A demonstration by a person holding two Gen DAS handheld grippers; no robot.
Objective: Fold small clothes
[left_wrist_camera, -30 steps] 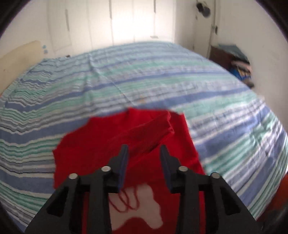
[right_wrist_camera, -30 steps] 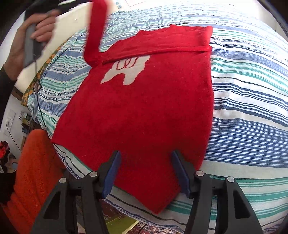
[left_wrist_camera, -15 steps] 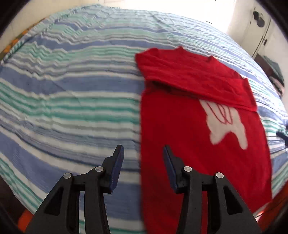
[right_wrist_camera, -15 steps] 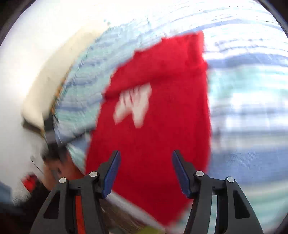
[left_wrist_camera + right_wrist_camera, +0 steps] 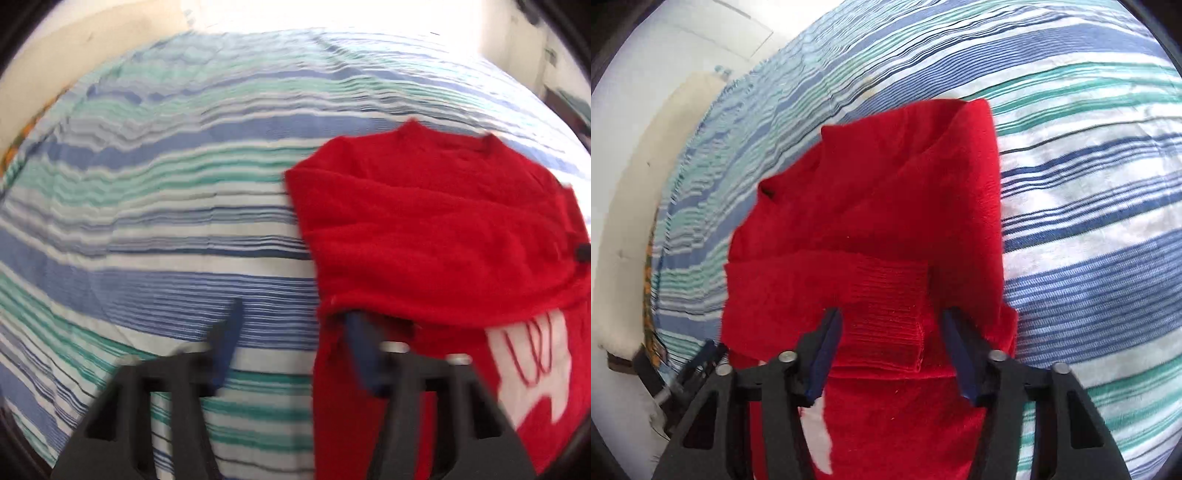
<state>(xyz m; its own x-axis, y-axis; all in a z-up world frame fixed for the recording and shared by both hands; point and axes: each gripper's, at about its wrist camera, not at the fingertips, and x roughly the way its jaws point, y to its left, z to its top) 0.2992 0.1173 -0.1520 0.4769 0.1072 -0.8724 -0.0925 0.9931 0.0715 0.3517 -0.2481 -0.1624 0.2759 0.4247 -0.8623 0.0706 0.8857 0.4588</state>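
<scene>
A red sweater (image 5: 436, 236) lies on a bed covered by a striped sheet (image 5: 155, 206) in blue, green and white. The knit looks soft and fuzzy, and its front carries a white design (image 5: 532, 365) with thin red lines in it. One sleeve (image 5: 424, 258) is folded across the chest, above the white design, so the top of the sweater lies doubled. The round neckline shows at the far end in the left wrist view. In the right wrist view the sweater (image 5: 886, 206) runs away from the camera, with a ribbed cuff (image 5: 886, 325) lying on top of the red body, and a sliver of the white design near the bottom of the picture.

The left tongs (image 5: 291, 328) point steeply down at the sweater's edge near the shoulder. Their jaws are closing but are wide apart in the picture: one blue pad (image 5: 229, 339) is over the bare sheet and the other is tucked just under the folded sleeve's edge, with the sweater's side edge between them. Nothing is pinched.

The right tongs (image 5: 890, 328) also point steeply down, over the ribbed cuff. Their jaws are closing too, with the cuff between the blue pads (image 5: 827, 343). The pads stand on either side of the cuff and do not press it.
</scene>
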